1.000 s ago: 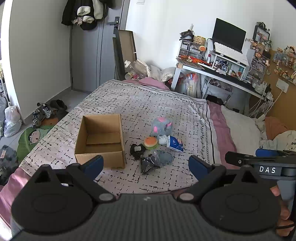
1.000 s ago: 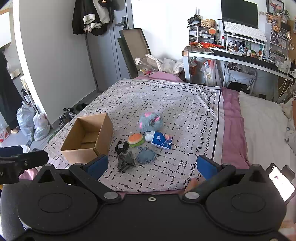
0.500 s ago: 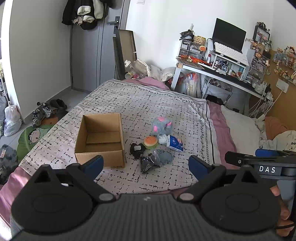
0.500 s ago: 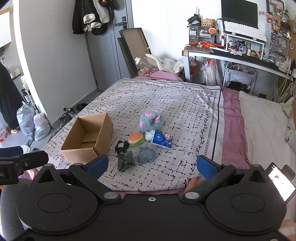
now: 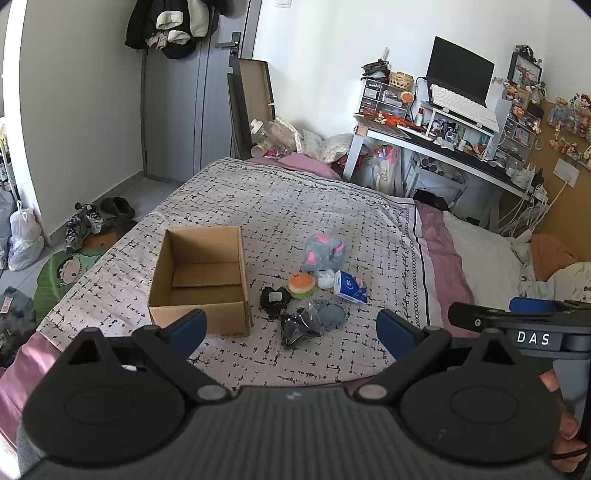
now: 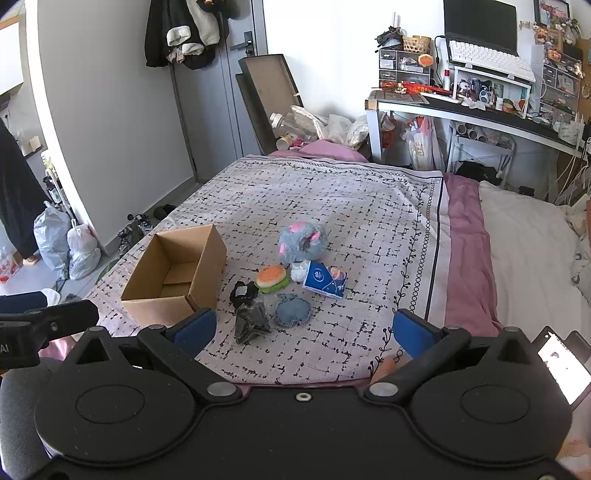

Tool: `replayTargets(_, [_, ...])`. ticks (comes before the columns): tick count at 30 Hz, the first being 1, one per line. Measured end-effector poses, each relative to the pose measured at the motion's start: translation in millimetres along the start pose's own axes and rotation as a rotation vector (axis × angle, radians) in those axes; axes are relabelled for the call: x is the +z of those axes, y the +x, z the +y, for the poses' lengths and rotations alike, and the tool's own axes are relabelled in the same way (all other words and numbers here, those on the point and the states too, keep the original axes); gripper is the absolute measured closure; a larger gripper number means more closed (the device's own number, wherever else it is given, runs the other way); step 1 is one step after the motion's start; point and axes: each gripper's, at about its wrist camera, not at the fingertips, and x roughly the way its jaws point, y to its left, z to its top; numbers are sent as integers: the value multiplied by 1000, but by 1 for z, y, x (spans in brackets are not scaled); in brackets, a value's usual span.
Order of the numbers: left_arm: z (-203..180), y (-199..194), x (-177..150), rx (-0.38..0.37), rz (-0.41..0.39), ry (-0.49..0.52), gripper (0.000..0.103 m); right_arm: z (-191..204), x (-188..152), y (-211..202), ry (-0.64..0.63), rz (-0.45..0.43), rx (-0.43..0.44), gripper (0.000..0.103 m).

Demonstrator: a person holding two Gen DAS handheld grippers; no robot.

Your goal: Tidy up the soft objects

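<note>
Grey door (image 5: 184, 92) hung with coats (image 5: 166, 26), cluttered desk (image 6: 480, 110) with monitor (image 6: 480, 26), shoes (image 5: 83, 225) on floor

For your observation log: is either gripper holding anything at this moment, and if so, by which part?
Nothing is held. The left gripper and right gripper are both open, short of the soft items on the bed, beside the cardboard box.

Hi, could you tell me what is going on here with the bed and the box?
A person holds a two-finger tool in each hand over the near edge of a bed. Both the left tool and the right tool are open and hold nothing. On the bedspread an empty cardboard box stands beside a small pile: a grey plush, a burger toy, a tissue pack and dark pouches. Nothing is in the box yet.
</note>
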Motion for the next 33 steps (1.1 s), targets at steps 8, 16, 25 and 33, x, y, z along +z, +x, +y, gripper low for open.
replayTargets(8, [3,17,4,1,18,-17,5,-5,1,16,19,31,6,0])
replayTargets(16, [5,47,6,-3,59,-41,5,-13,1,42,48,64,22,0])
replayTargets(25, [3,81,12,-4,96,-43,5,-23,9,71,88,77,46,0])
replayTargets(33, [6,114,13,-1,143,-63,5,-26,14,100,103,110,59,0])
